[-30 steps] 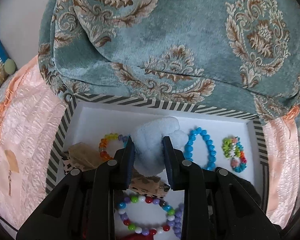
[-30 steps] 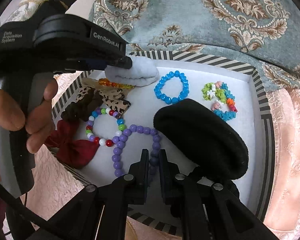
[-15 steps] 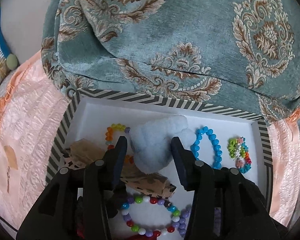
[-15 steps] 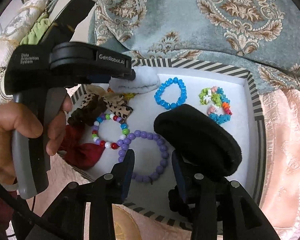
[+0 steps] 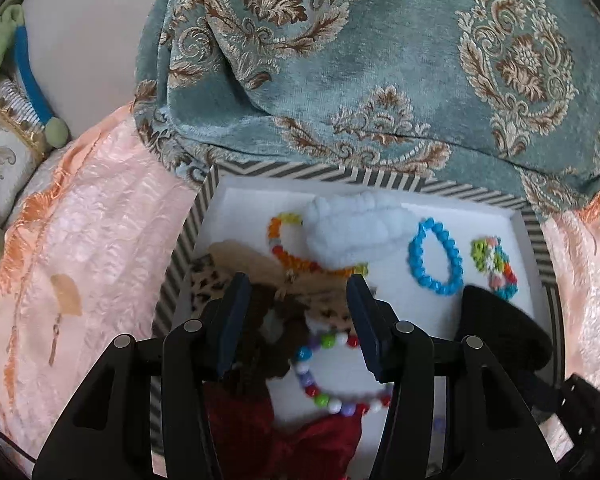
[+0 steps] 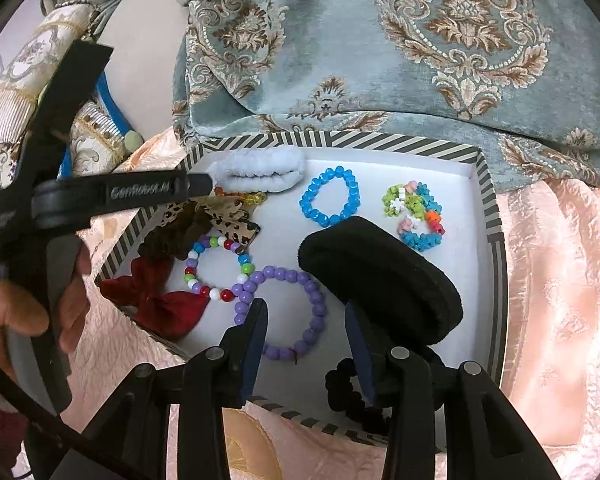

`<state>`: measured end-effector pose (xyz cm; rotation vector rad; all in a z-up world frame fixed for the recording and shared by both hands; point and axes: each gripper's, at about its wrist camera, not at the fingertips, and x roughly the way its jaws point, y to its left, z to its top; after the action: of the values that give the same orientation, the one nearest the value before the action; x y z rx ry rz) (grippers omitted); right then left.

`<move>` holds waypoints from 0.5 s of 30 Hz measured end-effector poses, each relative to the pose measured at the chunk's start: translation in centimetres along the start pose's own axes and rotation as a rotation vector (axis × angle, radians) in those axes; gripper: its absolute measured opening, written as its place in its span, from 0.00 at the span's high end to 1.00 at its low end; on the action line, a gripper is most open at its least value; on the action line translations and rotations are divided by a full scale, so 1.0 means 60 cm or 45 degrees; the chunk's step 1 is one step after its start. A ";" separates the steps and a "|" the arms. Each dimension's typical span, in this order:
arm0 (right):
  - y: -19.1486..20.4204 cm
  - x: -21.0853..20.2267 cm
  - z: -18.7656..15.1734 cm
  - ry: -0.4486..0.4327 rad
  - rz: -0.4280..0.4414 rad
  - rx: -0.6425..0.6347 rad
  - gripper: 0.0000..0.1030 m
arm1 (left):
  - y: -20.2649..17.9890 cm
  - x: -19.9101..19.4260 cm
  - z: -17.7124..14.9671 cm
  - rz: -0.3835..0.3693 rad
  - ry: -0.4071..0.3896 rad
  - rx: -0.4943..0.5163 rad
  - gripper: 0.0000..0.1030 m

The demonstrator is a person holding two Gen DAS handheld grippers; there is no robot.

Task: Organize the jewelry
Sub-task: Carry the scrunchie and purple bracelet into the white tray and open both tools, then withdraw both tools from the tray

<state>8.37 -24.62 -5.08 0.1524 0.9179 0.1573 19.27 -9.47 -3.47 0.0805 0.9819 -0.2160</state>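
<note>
A pale blue fluffy scrunchie (image 5: 348, 232) (image 6: 260, 172) lies at the back of the white box with a striped rim (image 5: 204, 216) (image 6: 488, 200), over an orange bead bracelet (image 5: 276, 232). My left gripper (image 5: 298, 320) hangs just behind it above a leopard-print bow (image 5: 204, 284); its jaws are opening and nothing is between them. In the right wrist view the left gripper's tip (image 6: 202, 180) points at the scrunchie. My right gripper (image 6: 306, 340) is open above a purple bead bracelet (image 6: 318, 308) that lies flat on the box floor, untouched by the pads.
Also in the box: a blue bead bracelet (image 6: 306, 200), a small multicoloured bead ring (image 6: 416, 216), a mixed-colour bracelet (image 6: 192, 276), a red bow (image 6: 160, 296), a big black round pad (image 6: 380, 280) and a black scrunchie (image 6: 348, 392). Teal patterned fabric (image 5: 380, 60) hangs behind; pink cloth lies around.
My left gripper let go of the pale blue scrunchie, widened and drew back from it. My right gripper went from shut to open over the purple bracelet.
</note>
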 end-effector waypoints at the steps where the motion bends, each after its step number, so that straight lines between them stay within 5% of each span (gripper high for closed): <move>1: 0.001 -0.002 -0.001 -0.004 0.000 -0.002 0.63 | 0.000 -0.003 -0.004 0.003 0.000 0.000 0.51; 15: 0.015 -0.051 -0.013 -0.073 -0.078 0.049 0.55 | 0.019 -0.098 -0.075 0.073 -0.098 0.021 0.51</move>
<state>5.85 -24.31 -2.99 0.1634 0.8678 0.0781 12.71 -6.75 -1.10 0.1149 0.9001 -0.1731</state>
